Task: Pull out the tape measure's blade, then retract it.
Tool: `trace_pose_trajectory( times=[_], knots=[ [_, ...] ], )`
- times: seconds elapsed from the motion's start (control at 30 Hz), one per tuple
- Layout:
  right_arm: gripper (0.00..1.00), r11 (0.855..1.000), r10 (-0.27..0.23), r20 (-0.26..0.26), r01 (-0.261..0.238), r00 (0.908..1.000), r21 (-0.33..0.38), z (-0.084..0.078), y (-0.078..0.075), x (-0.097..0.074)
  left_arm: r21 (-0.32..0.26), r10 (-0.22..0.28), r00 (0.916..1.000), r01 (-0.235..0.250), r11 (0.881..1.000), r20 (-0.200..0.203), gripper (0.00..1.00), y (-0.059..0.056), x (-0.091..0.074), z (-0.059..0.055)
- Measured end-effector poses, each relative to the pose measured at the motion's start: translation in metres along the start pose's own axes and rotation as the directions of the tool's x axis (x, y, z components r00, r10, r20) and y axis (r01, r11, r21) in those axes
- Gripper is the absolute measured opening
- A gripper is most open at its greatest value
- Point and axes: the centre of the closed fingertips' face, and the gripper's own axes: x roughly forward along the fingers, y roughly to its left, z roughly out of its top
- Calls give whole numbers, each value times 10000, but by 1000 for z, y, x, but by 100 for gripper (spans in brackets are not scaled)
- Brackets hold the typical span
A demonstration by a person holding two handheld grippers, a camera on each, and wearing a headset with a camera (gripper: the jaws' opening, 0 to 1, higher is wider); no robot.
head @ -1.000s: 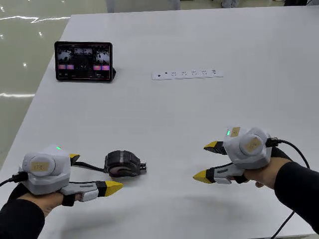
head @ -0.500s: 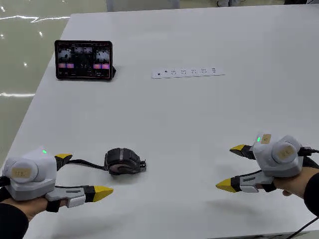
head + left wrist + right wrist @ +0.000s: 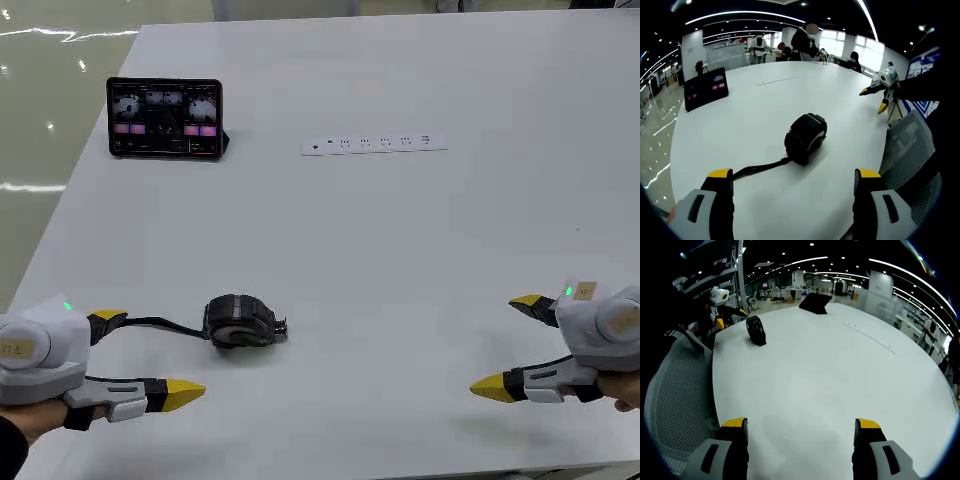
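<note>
A black tape measure [image 3: 242, 322] lies on the white table [image 3: 380, 250] near its front left, with a black wrist strap [image 3: 160, 324] trailing to the left. Its blade is fully inside the case. My left gripper [image 3: 147, 352] stands open just left of it, the strap running toward its upper finger, nothing between the jaws. In the left gripper view the tape measure [image 3: 805, 137] sits ahead of the open left gripper [image 3: 790, 181]. My right gripper [image 3: 510, 343] is open at the far right front edge, well away from the tape. The right gripper view has the tape measure [image 3: 756, 330] far off.
A tablet [image 3: 165, 118] stands propped at the back left of the table. A white power strip [image 3: 373, 144] lies at the back centre. Shiny floor [image 3: 40, 120] lies beyond the table's left edge. People stand in the background [image 3: 807, 42].
Both grippers have drawn back and apart: the left one moved left and down away from the tape measure, the right one moved right toward the table's front corner. The tape measure stays put.
</note>
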Motion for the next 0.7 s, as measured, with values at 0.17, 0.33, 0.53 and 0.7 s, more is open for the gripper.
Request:
trace_pose_trajectory(
  times=[0.17, 0.33, 0.53, 0.7],
  knots=[
    [92, 9997, -87, 174, 83, 9998, 225, -5, -2, -15, 169, 33, 9999, -31, 9999, -149, 99, 2, -4, -5],
    [98, 9992, -89, 354, 76, 9993, 389, -8, -6, -28, 149, 78, 9999, -76, 9999, -127, 99, 4, -6, -4],
    [99, 9985, -43, 476, 17, 9989, 543, -4, -10, -35, 166, -49, 10000, 50, 9999, -80, 99, -1, -5, -4],
    [99, 9990, -57, 460, 37, 9989, 443, -2, -10, -36, 312, 135, 9999, -136, 9994, 55, 99, 3, -8, -1]
  ],
)
